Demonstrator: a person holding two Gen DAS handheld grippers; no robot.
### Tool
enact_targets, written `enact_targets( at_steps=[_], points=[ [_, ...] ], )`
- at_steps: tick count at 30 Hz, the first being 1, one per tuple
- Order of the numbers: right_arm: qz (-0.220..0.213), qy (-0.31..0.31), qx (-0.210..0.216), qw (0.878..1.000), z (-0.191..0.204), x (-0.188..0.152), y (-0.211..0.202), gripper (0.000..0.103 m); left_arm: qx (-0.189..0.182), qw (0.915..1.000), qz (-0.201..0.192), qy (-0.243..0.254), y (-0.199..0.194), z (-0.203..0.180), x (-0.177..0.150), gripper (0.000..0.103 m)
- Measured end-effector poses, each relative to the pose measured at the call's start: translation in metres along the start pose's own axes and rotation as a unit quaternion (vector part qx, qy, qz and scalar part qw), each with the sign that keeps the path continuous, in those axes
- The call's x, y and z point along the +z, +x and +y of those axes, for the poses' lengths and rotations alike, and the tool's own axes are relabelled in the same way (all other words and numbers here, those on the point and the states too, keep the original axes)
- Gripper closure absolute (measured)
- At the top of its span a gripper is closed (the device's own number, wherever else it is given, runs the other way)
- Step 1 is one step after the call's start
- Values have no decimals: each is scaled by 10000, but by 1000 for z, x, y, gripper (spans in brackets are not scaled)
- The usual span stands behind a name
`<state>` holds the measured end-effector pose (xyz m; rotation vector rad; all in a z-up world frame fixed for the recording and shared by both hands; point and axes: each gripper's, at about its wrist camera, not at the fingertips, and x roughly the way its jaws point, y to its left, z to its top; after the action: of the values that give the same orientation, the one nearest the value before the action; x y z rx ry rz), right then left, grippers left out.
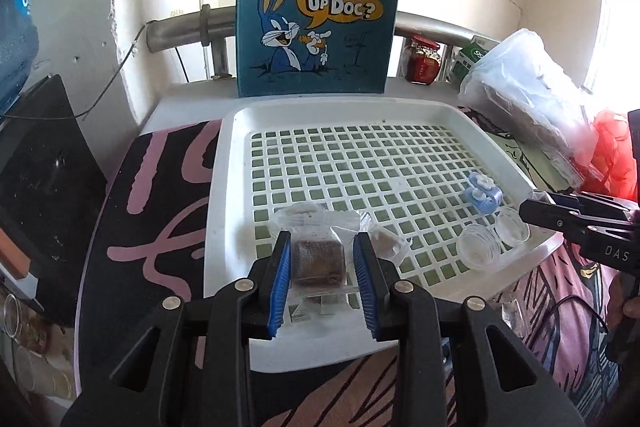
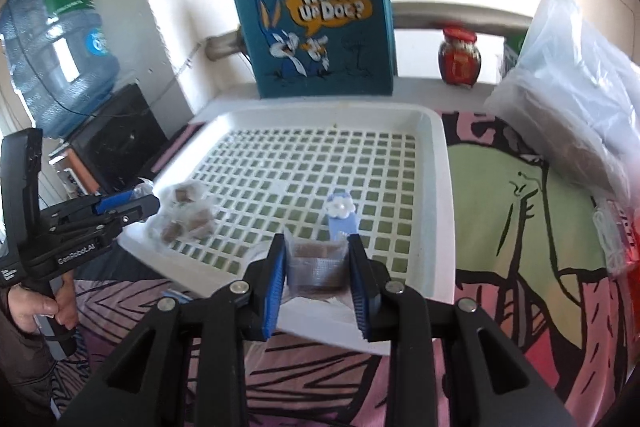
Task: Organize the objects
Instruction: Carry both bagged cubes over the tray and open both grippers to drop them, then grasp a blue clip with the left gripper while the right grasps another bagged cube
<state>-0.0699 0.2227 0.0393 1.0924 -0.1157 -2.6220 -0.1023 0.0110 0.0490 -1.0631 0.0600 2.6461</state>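
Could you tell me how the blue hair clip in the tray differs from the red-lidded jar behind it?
The blue hair clip lies flat on the grid floor of the white tray, while the red-lidded jar stands upright on the ledge behind it. The clip is pale blue with a white flower; the jar has dark contents and a red label. The clip looks much smaller than the jar. Neither is held by a gripper.

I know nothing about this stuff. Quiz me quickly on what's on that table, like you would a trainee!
1. True or false: the white tray lies in front of the blue tote bag.
2. What does the left hand-held gripper clamp? A) wrapped brown snack B) red jar C) spoon
3. Fill in: the blue clip with the white flower lies in the ____.
Key: 1 true; 2 A; 3 tray.
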Motion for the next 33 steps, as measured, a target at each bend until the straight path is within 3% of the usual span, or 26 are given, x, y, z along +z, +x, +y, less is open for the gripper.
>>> enact_targets(
  at_steps=[4, 7, 9, 10, 15, 20, 24, 28, 33],
  points=[
    [178, 20, -164, 9997, -4, -5, 17, 72, -62, 9999, 82, 0, 12, -3, -1, 73],
    [260, 82, -218, 9994, -7, -5, 26, 67, -59, 9999, 99, -12, 17, -4, -3, 64],
    [263, 96, -218, 9994, -7, -5, 26, 59, -157, 9998, 123, -13, 17, -5, -3, 35],
    [269, 103, -232, 9993, -6, -4, 25, 53, -187, 9998, 93, -20, 15, -6, -3, 30],
    [-141, 67, -64, 9999, 1, -2, -4, 48, -242, 9989, -402, 39, -20, -13, 1, 14],
    [-523, -9, 321, 9981, 13, -13, -46, 47, -313, 9973, -651, 106, -61, -22, -10, 7],
    [-613, -154, 395, 9972, 21, -31, -65, 46, -455, 9982, -344, 197, -66, -33, -31, 6],
    [-224, -234, 483, 9983, 27, -47, -56, 46, -419, 9982, 223, 372, -49, -46, -52, 6],
    [306, -625, 181, 9974, 38, -63, -31, 46, -377, 9973, 528, 333, -31, -51, -63, 6]
  ],
)
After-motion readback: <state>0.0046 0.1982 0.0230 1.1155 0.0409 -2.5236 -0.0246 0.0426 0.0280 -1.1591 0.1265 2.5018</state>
